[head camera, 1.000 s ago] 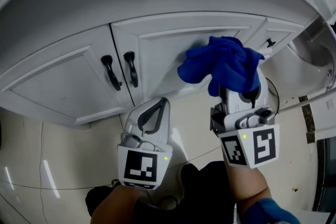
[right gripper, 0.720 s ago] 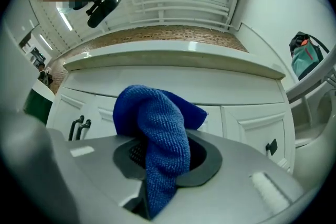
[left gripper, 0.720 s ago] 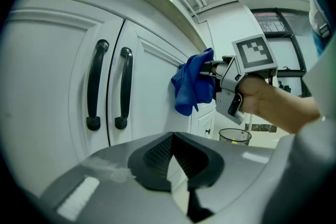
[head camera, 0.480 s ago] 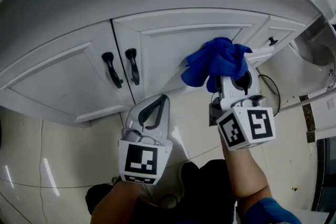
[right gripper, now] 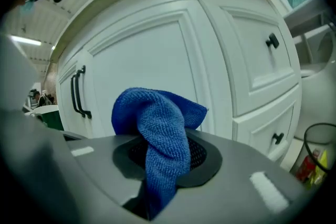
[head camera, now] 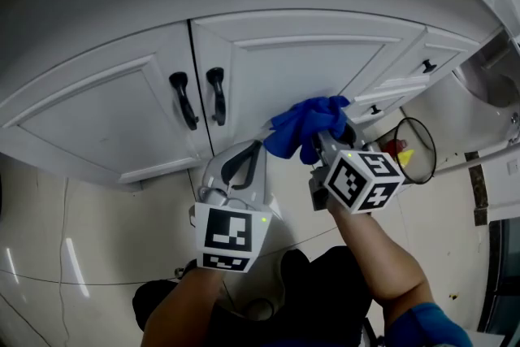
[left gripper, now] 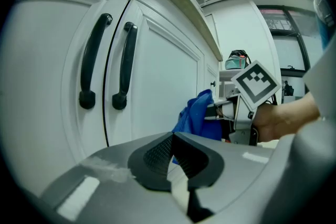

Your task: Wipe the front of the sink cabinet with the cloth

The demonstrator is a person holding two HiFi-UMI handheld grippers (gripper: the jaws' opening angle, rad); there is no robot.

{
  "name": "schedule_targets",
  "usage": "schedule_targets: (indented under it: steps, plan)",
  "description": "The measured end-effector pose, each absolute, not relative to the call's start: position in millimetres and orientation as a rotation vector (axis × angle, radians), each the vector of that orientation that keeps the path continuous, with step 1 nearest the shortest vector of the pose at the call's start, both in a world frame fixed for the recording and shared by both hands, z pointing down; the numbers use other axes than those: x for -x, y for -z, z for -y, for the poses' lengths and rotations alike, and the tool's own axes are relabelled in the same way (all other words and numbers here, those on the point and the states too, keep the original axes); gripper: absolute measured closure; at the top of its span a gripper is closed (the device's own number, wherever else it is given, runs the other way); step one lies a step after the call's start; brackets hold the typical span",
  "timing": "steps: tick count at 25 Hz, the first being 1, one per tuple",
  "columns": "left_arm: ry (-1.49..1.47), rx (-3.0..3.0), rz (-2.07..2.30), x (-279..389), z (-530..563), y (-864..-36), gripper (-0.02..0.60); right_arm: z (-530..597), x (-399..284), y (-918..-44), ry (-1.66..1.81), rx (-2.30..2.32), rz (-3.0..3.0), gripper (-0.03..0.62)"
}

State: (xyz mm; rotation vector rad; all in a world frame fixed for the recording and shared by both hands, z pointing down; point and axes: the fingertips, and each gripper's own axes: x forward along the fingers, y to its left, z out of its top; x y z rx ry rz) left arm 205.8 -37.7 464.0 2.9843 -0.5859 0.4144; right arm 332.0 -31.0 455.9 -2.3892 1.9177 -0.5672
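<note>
Shift: cloth point(head camera: 305, 128) and right gripper point(head camera: 327, 140) sit lower and further left on the right cabinet door point(head camera: 301, 65) than a second ago.
Right jaws: clenched on the cloth, apparently pressed to the door's lower edge.
Bearing: door face straight ahead of them, unwiped panel above.
Left gripper point(head camera: 241, 166): jaws together, empty, just beside the cloth.
Wire bin point(head camera: 409, 119): red and yellow items inside.

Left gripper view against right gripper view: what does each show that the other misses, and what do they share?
Left gripper view only: the right gripper seen from outside, with the hand behind it, and the left gripper with its own jaws closed on nothing. Right gripper view only: the blue cloth pinched between that gripper's jaws, seen close, and a dark-rimmed bin at lower right. Both: the blue cloth by the white cabinet door, and the pair of black door handles.
</note>
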Motion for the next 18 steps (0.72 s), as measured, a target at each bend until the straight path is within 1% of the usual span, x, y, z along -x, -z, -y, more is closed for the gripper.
schedule_targets:
  steps: [4, 13, 18]
  plan:
    - [-0.433, -2.976, 0.575, -204.9, 36.7, -469.4, 0.575, 29.2, -340.9, -501.5, 0.813, 2.396, -1.87, 0.505]
    - [-0.419, -2.976, 0.557, -205.6, 34.1, -466.4, 0.575, 24.3, -342.3, -574.4, 1.221, 2.359, -1.745, 0.505]
    - [-0.415, -2.963, 0.549, -208.4, 35.1, -466.9, 0.575, 20.1, -345.4, -589.7, 1.294, 2.381, -1.74, 0.505]
